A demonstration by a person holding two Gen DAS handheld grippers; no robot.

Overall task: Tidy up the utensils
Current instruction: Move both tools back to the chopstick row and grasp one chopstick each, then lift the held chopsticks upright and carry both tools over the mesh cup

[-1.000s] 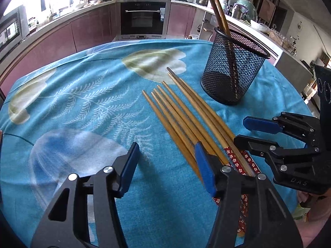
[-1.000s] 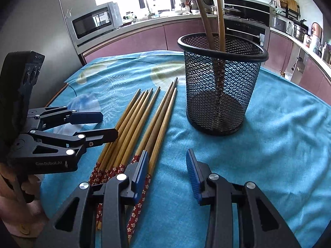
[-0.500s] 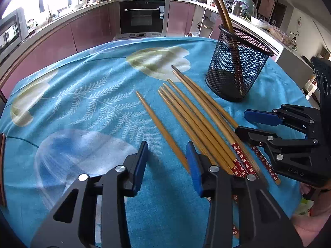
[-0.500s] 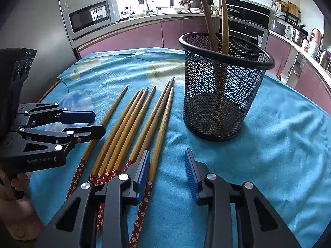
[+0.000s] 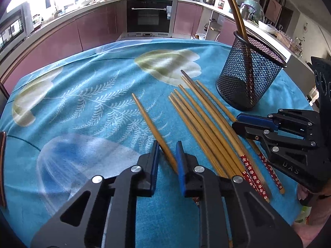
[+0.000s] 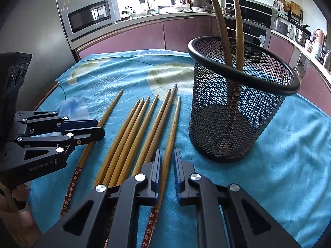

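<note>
Bamboo chopsticks [image 6: 132, 132] with red floral-patterned butts, lying side by side on the cloth, tips toward the far edge. One chopstick [image 5: 152, 128] set apart to the left of the bunch; another [image 6: 170, 132] at the right edge, nearest a black mesh cup [image 6: 238, 111] standing upright (two more inside, leaning on its rim).

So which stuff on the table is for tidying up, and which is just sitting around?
For the job:
- chopsticks on the cloth
- black mesh cup, two chopsticks already inside
- left gripper and right gripper, each closing on one chopstick

Just there:
- blue tablecloth
- microwave
- oven
</note>
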